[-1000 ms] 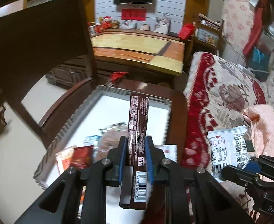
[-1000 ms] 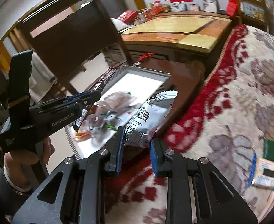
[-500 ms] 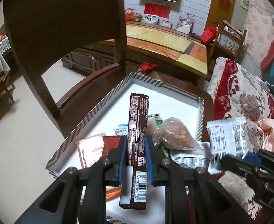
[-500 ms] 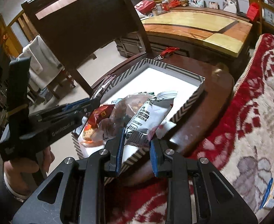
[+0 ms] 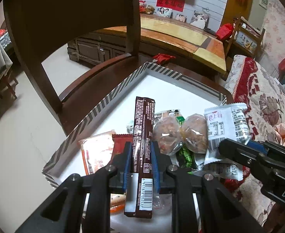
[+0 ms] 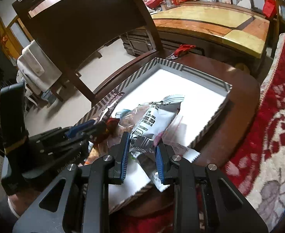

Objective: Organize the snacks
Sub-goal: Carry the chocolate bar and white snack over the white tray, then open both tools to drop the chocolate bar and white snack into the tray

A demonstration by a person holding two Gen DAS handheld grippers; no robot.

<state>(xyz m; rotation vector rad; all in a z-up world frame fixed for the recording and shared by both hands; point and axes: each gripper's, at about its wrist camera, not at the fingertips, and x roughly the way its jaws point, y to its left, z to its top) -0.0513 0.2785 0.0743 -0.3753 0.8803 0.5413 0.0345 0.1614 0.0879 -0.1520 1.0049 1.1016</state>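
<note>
Striped-rimmed tray (image 5: 107,104) on the chair seat — its far half bare; left gripper (image 5: 141,163) clenches a brown bar (image 5: 143,136), right gripper (image 6: 142,155) a silver packet (image 6: 154,120).

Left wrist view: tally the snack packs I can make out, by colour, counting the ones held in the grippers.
Brown bar, in left gripper: 1
White-and-silver pack, in right gripper: 1
Clear bags of brown snacks: 2
Orange pack: 1
Red pack: 1
Green pack: 1
Total: 7, all over the striped tray; others are too hidden to count.
</note>
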